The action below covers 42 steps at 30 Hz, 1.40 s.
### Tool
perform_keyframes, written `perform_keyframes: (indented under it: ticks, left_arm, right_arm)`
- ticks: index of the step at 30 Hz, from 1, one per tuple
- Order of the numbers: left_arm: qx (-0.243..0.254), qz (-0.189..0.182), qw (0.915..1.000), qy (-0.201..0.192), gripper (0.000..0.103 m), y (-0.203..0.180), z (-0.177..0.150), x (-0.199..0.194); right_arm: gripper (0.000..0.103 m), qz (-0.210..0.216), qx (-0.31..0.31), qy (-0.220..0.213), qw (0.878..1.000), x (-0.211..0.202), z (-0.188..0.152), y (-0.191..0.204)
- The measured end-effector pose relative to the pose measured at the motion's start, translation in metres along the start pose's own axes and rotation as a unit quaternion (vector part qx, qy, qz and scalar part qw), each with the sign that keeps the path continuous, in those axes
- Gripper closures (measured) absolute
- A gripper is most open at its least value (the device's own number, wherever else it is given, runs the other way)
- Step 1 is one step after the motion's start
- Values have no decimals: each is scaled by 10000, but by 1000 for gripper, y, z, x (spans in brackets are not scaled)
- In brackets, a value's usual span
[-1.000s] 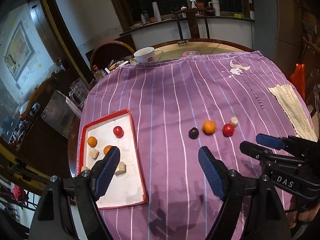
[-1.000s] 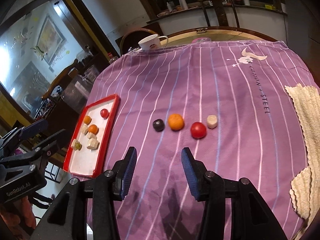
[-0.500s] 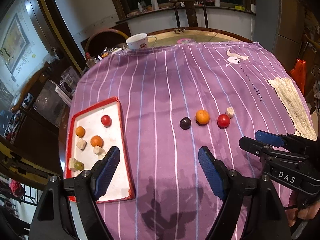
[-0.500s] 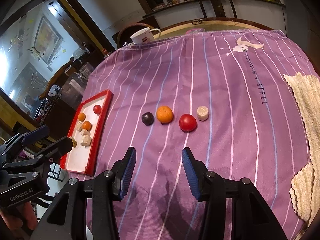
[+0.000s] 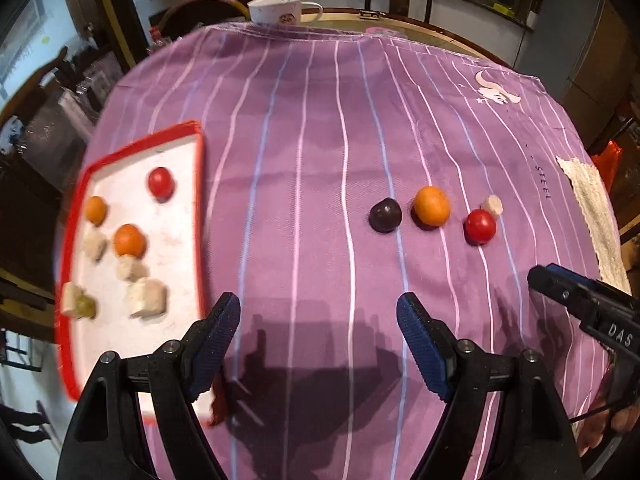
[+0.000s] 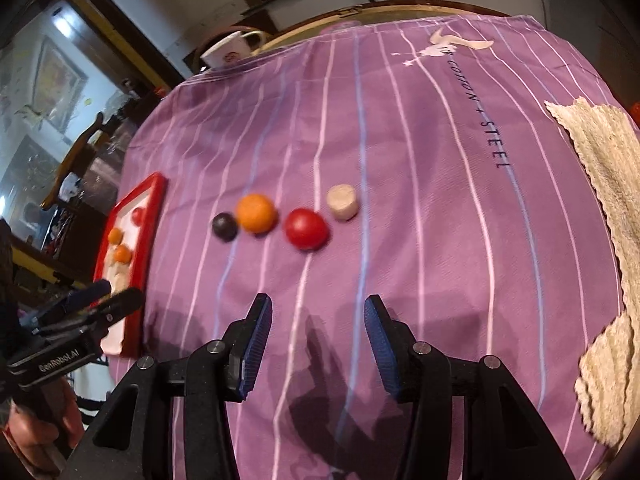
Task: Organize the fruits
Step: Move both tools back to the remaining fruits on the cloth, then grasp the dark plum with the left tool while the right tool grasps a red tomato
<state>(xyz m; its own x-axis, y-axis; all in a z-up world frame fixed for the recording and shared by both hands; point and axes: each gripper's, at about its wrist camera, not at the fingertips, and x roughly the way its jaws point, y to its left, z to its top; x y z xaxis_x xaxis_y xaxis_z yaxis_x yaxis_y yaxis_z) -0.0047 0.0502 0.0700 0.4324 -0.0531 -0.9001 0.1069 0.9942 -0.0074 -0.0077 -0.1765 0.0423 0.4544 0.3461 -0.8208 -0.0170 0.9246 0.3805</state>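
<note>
On the purple striped cloth lies a row: a dark plum (image 5: 385, 215) (image 6: 224, 226), an orange (image 5: 431, 206) (image 6: 256, 213), a red tomato (image 5: 479, 226) (image 6: 306, 228) and a pale banana piece (image 5: 492, 204) (image 6: 341, 202). A red-rimmed white tray (image 5: 199, 216) (image 6: 149, 208) at the left holds a tomato (image 5: 161, 183), two oranges, a green grape and several pale pieces. My left gripper (image 5: 318, 334) is open and empty, between the tray and the row. My right gripper (image 6: 318, 336) is open and empty, just short of the tomato.
A white cup (image 5: 276, 9) (image 6: 230, 50) stands at the table's far edge. A beige towel (image 5: 596, 216) (image 6: 600, 184) lies along the right edge. Chairs and a counter stand behind the table.
Both grippers have moved forward and lower toward the cloth; the fruit row and tray look larger. The right gripper has come closer to the red tomato. Both stay open.
</note>
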Motion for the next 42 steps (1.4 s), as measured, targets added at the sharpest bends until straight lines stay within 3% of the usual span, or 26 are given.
perform_keyframes:
  ticks: [6, 9, 10, 12, 16, 20, 21, 22, 23, 29, 35, 39, 42]
  left_arm:
    - [391, -410, 9980, -272, 25, -16, 29, 28]
    - [789, -572, 9948, -291, 59, -30, 39, 46]
    - [872, -508, 9946, -232, 64, -32, 41, 53]
    - [941, -525, 9940, -168, 64, -34, 44, 64]
    - [929, -923, 9914, -56, 63, -33, 48, 77]
    - [968, -942, 9908, -54, 61, -40, 51, 84]
    - [925, -942, 9912, -43, 64, -39, 52, 83]
    - [836, -1081, 9906, -26, 77, -38, 52, 83]
    - [736, -1256, 9894, -2, 83, -36, 51, 81]
    - [505, -1166, 9918, -117, 82, -23, 42, 68]
    - [3, -1159, 9923, -436, 82, 25, 25, 24]
    - [-292, -767, 9951, -557, 82, 73, 4, -2]
    - [-529, -251, 9965, -593, 82, 119, -14, -16]
  right_arm:
    - [50, -63, -255, -59, 9996, 20, 25, 8]
    - [50, -166, -520, -9, 9985, 37, 33, 20]
    - [50, -167, -567, 10, 9983, 41, 34, 22]
    - [50, -219, -700, 62, 9973, 50, 35, 28]
    - [50, -305, -862, 99, 9958, 65, 36, 35]
    - [55, -377, -858, 45, 9956, 70, 38, 37]
    - [61, -373, -827, 41, 9959, 70, 38, 37]
    - [65, -403, -798, 36, 9960, 70, 38, 36]
    - [67, -405, -754, 43, 9963, 69, 38, 34]
    - [67, -394, -648, 29, 9971, 57, 31, 34]
    - [67, -248, -777, -24, 9967, 41, 21, 61]
    - [67, 47, -1028, 1, 9947, 39, 16, 103]
    - [67, 281, -1321, 67, 9908, 42, 10, 141]
